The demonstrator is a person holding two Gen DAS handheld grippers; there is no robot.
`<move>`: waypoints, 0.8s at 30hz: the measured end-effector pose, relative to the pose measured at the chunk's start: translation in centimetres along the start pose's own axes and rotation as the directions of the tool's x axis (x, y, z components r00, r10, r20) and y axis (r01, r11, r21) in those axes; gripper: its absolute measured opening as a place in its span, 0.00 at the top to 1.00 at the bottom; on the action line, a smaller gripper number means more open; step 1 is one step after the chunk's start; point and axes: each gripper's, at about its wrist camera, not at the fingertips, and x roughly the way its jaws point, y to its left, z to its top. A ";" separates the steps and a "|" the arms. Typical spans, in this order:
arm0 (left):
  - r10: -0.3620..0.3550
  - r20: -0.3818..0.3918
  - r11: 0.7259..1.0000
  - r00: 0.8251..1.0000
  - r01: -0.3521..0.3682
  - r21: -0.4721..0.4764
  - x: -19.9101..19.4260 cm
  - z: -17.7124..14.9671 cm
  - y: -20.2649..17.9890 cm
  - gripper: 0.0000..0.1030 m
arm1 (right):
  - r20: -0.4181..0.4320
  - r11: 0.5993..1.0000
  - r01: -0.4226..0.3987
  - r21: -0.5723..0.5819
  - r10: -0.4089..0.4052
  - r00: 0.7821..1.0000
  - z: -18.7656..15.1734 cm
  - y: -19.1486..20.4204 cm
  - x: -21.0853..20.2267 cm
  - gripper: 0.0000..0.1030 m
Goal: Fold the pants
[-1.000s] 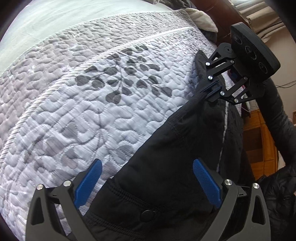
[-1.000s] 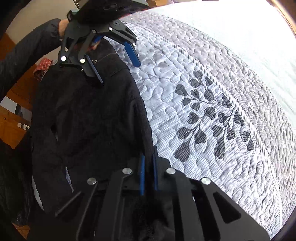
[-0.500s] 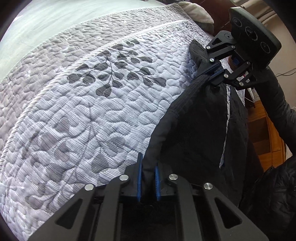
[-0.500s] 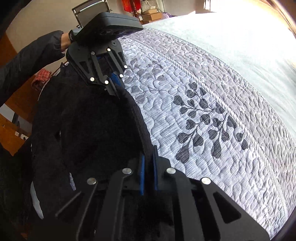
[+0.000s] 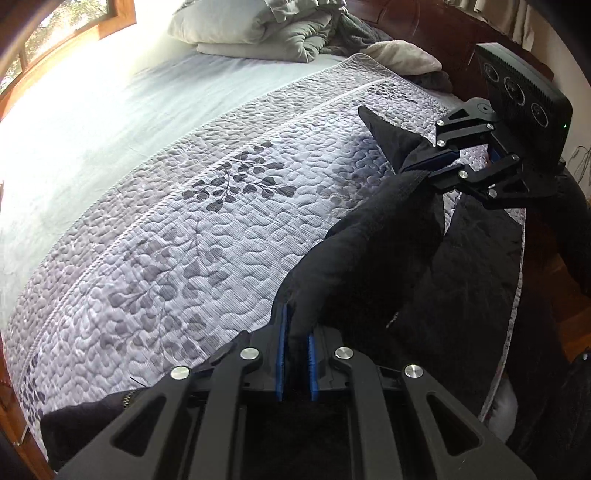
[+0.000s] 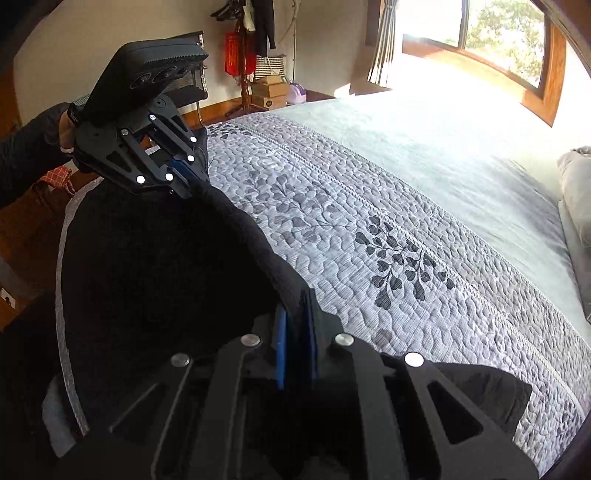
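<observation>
Black pants (image 5: 373, 254) hang lifted between both grippers over the near edge of a grey quilted bedspread (image 5: 207, 229). My left gripper (image 5: 295, 334) is shut on one end of the waistband. It also shows in the right wrist view (image 6: 188, 173). My right gripper (image 6: 295, 328) is shut on the other end, and shows in the left wrist view (image 5: 432, 162). The pants (image 6: 155, 273) sag between them, and the legs drop out of sight below the bed edge.
The bedspread (image 6: 388, 258) has a dark leaf print. Pillows and a bunched blanket (image 5: 280, 33) lie at the head of the bed. A window (image 6: 498, 44) is beyond the bed. A coat stand and boxes (image 6: 266, 85) stand by the far wall.
My left gripper closed on the waistband. Both grippers then lifted the pants up off the bed edge and the views tilted up to show the room.
</observation>
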 end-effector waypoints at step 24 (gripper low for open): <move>0.097 0.084 0.946 0.992 -0.065 -0.317 -2.1 -18.1 -16.9 0.90 | -0.091 0.987 0.001 0.161 0.014 0.996 -12.6 17.1 -4.4 0.90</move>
